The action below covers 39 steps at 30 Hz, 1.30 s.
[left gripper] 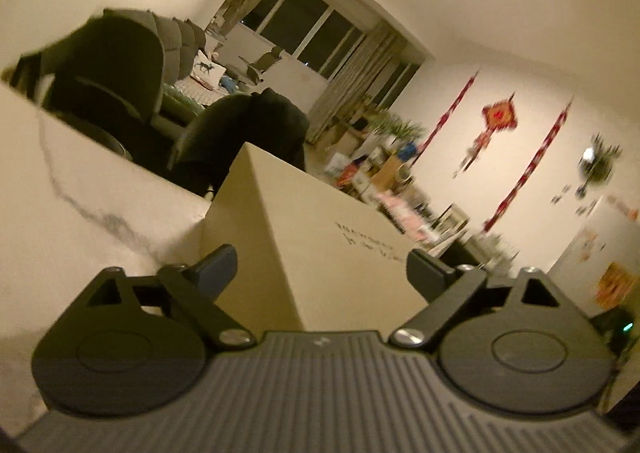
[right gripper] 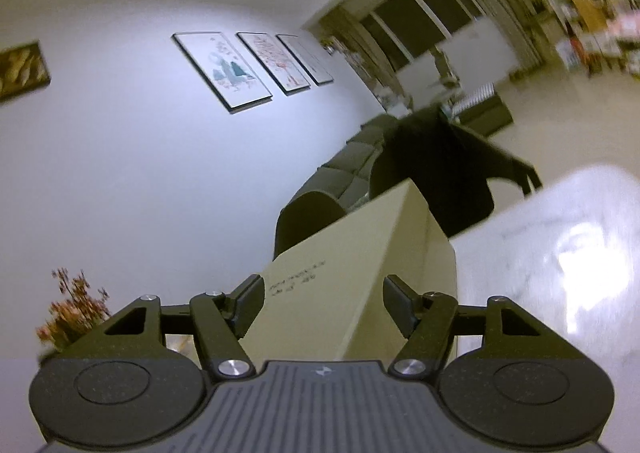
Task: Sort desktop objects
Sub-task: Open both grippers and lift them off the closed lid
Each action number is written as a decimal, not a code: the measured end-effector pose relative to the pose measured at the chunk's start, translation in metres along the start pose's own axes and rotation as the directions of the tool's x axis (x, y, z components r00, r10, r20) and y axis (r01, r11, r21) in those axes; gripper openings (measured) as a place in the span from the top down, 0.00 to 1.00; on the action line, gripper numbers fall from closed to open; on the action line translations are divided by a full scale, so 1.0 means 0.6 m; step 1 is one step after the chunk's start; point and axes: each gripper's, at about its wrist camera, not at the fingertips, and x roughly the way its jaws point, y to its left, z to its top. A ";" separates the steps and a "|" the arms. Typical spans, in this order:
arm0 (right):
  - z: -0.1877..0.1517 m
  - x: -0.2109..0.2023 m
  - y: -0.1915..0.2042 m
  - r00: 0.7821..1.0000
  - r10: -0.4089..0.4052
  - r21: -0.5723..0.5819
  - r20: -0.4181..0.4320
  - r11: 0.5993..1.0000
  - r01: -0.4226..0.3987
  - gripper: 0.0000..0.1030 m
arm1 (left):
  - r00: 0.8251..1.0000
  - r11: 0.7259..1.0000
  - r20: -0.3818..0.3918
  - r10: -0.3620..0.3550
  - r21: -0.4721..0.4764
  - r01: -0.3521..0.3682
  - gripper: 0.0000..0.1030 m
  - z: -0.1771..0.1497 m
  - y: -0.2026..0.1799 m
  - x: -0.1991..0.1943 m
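With both my left gripper [left gripper: 320, 273] and right gripper [right gripper: 323, 303] spread wide astride the beige box [left gripper: 320, 213] on the marble table [left gripper: 80, 193], I'd close evenly, keeping it level.

Right hand-held gripper [right gripper: 323, 307] spread wide, black fingers [right gripper: 249, 305] flanking near corner of beige cardboard box [right gripper: 360, 253]. Contact unclear. Box on white marbled desk [right gripper: 560, 273]. Beyond: dark chair [right gripper: 440, 165], grey sofa [right gripper: 340, 173], three framed pictures [right gripper: 256, 65].

Beige box [left gripper: 320, 237], grey-veined white table [left gripper: 80, 189], seemingly marble.
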 end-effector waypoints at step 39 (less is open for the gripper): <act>0.035 0.140 0.091 0.964 -0.207 -0.374 -0.168 0.918 0.132 0.33 | 0.980 0.940 -0.190 0.052 0.341 0.016 0.06 0.031 -0.076 0.084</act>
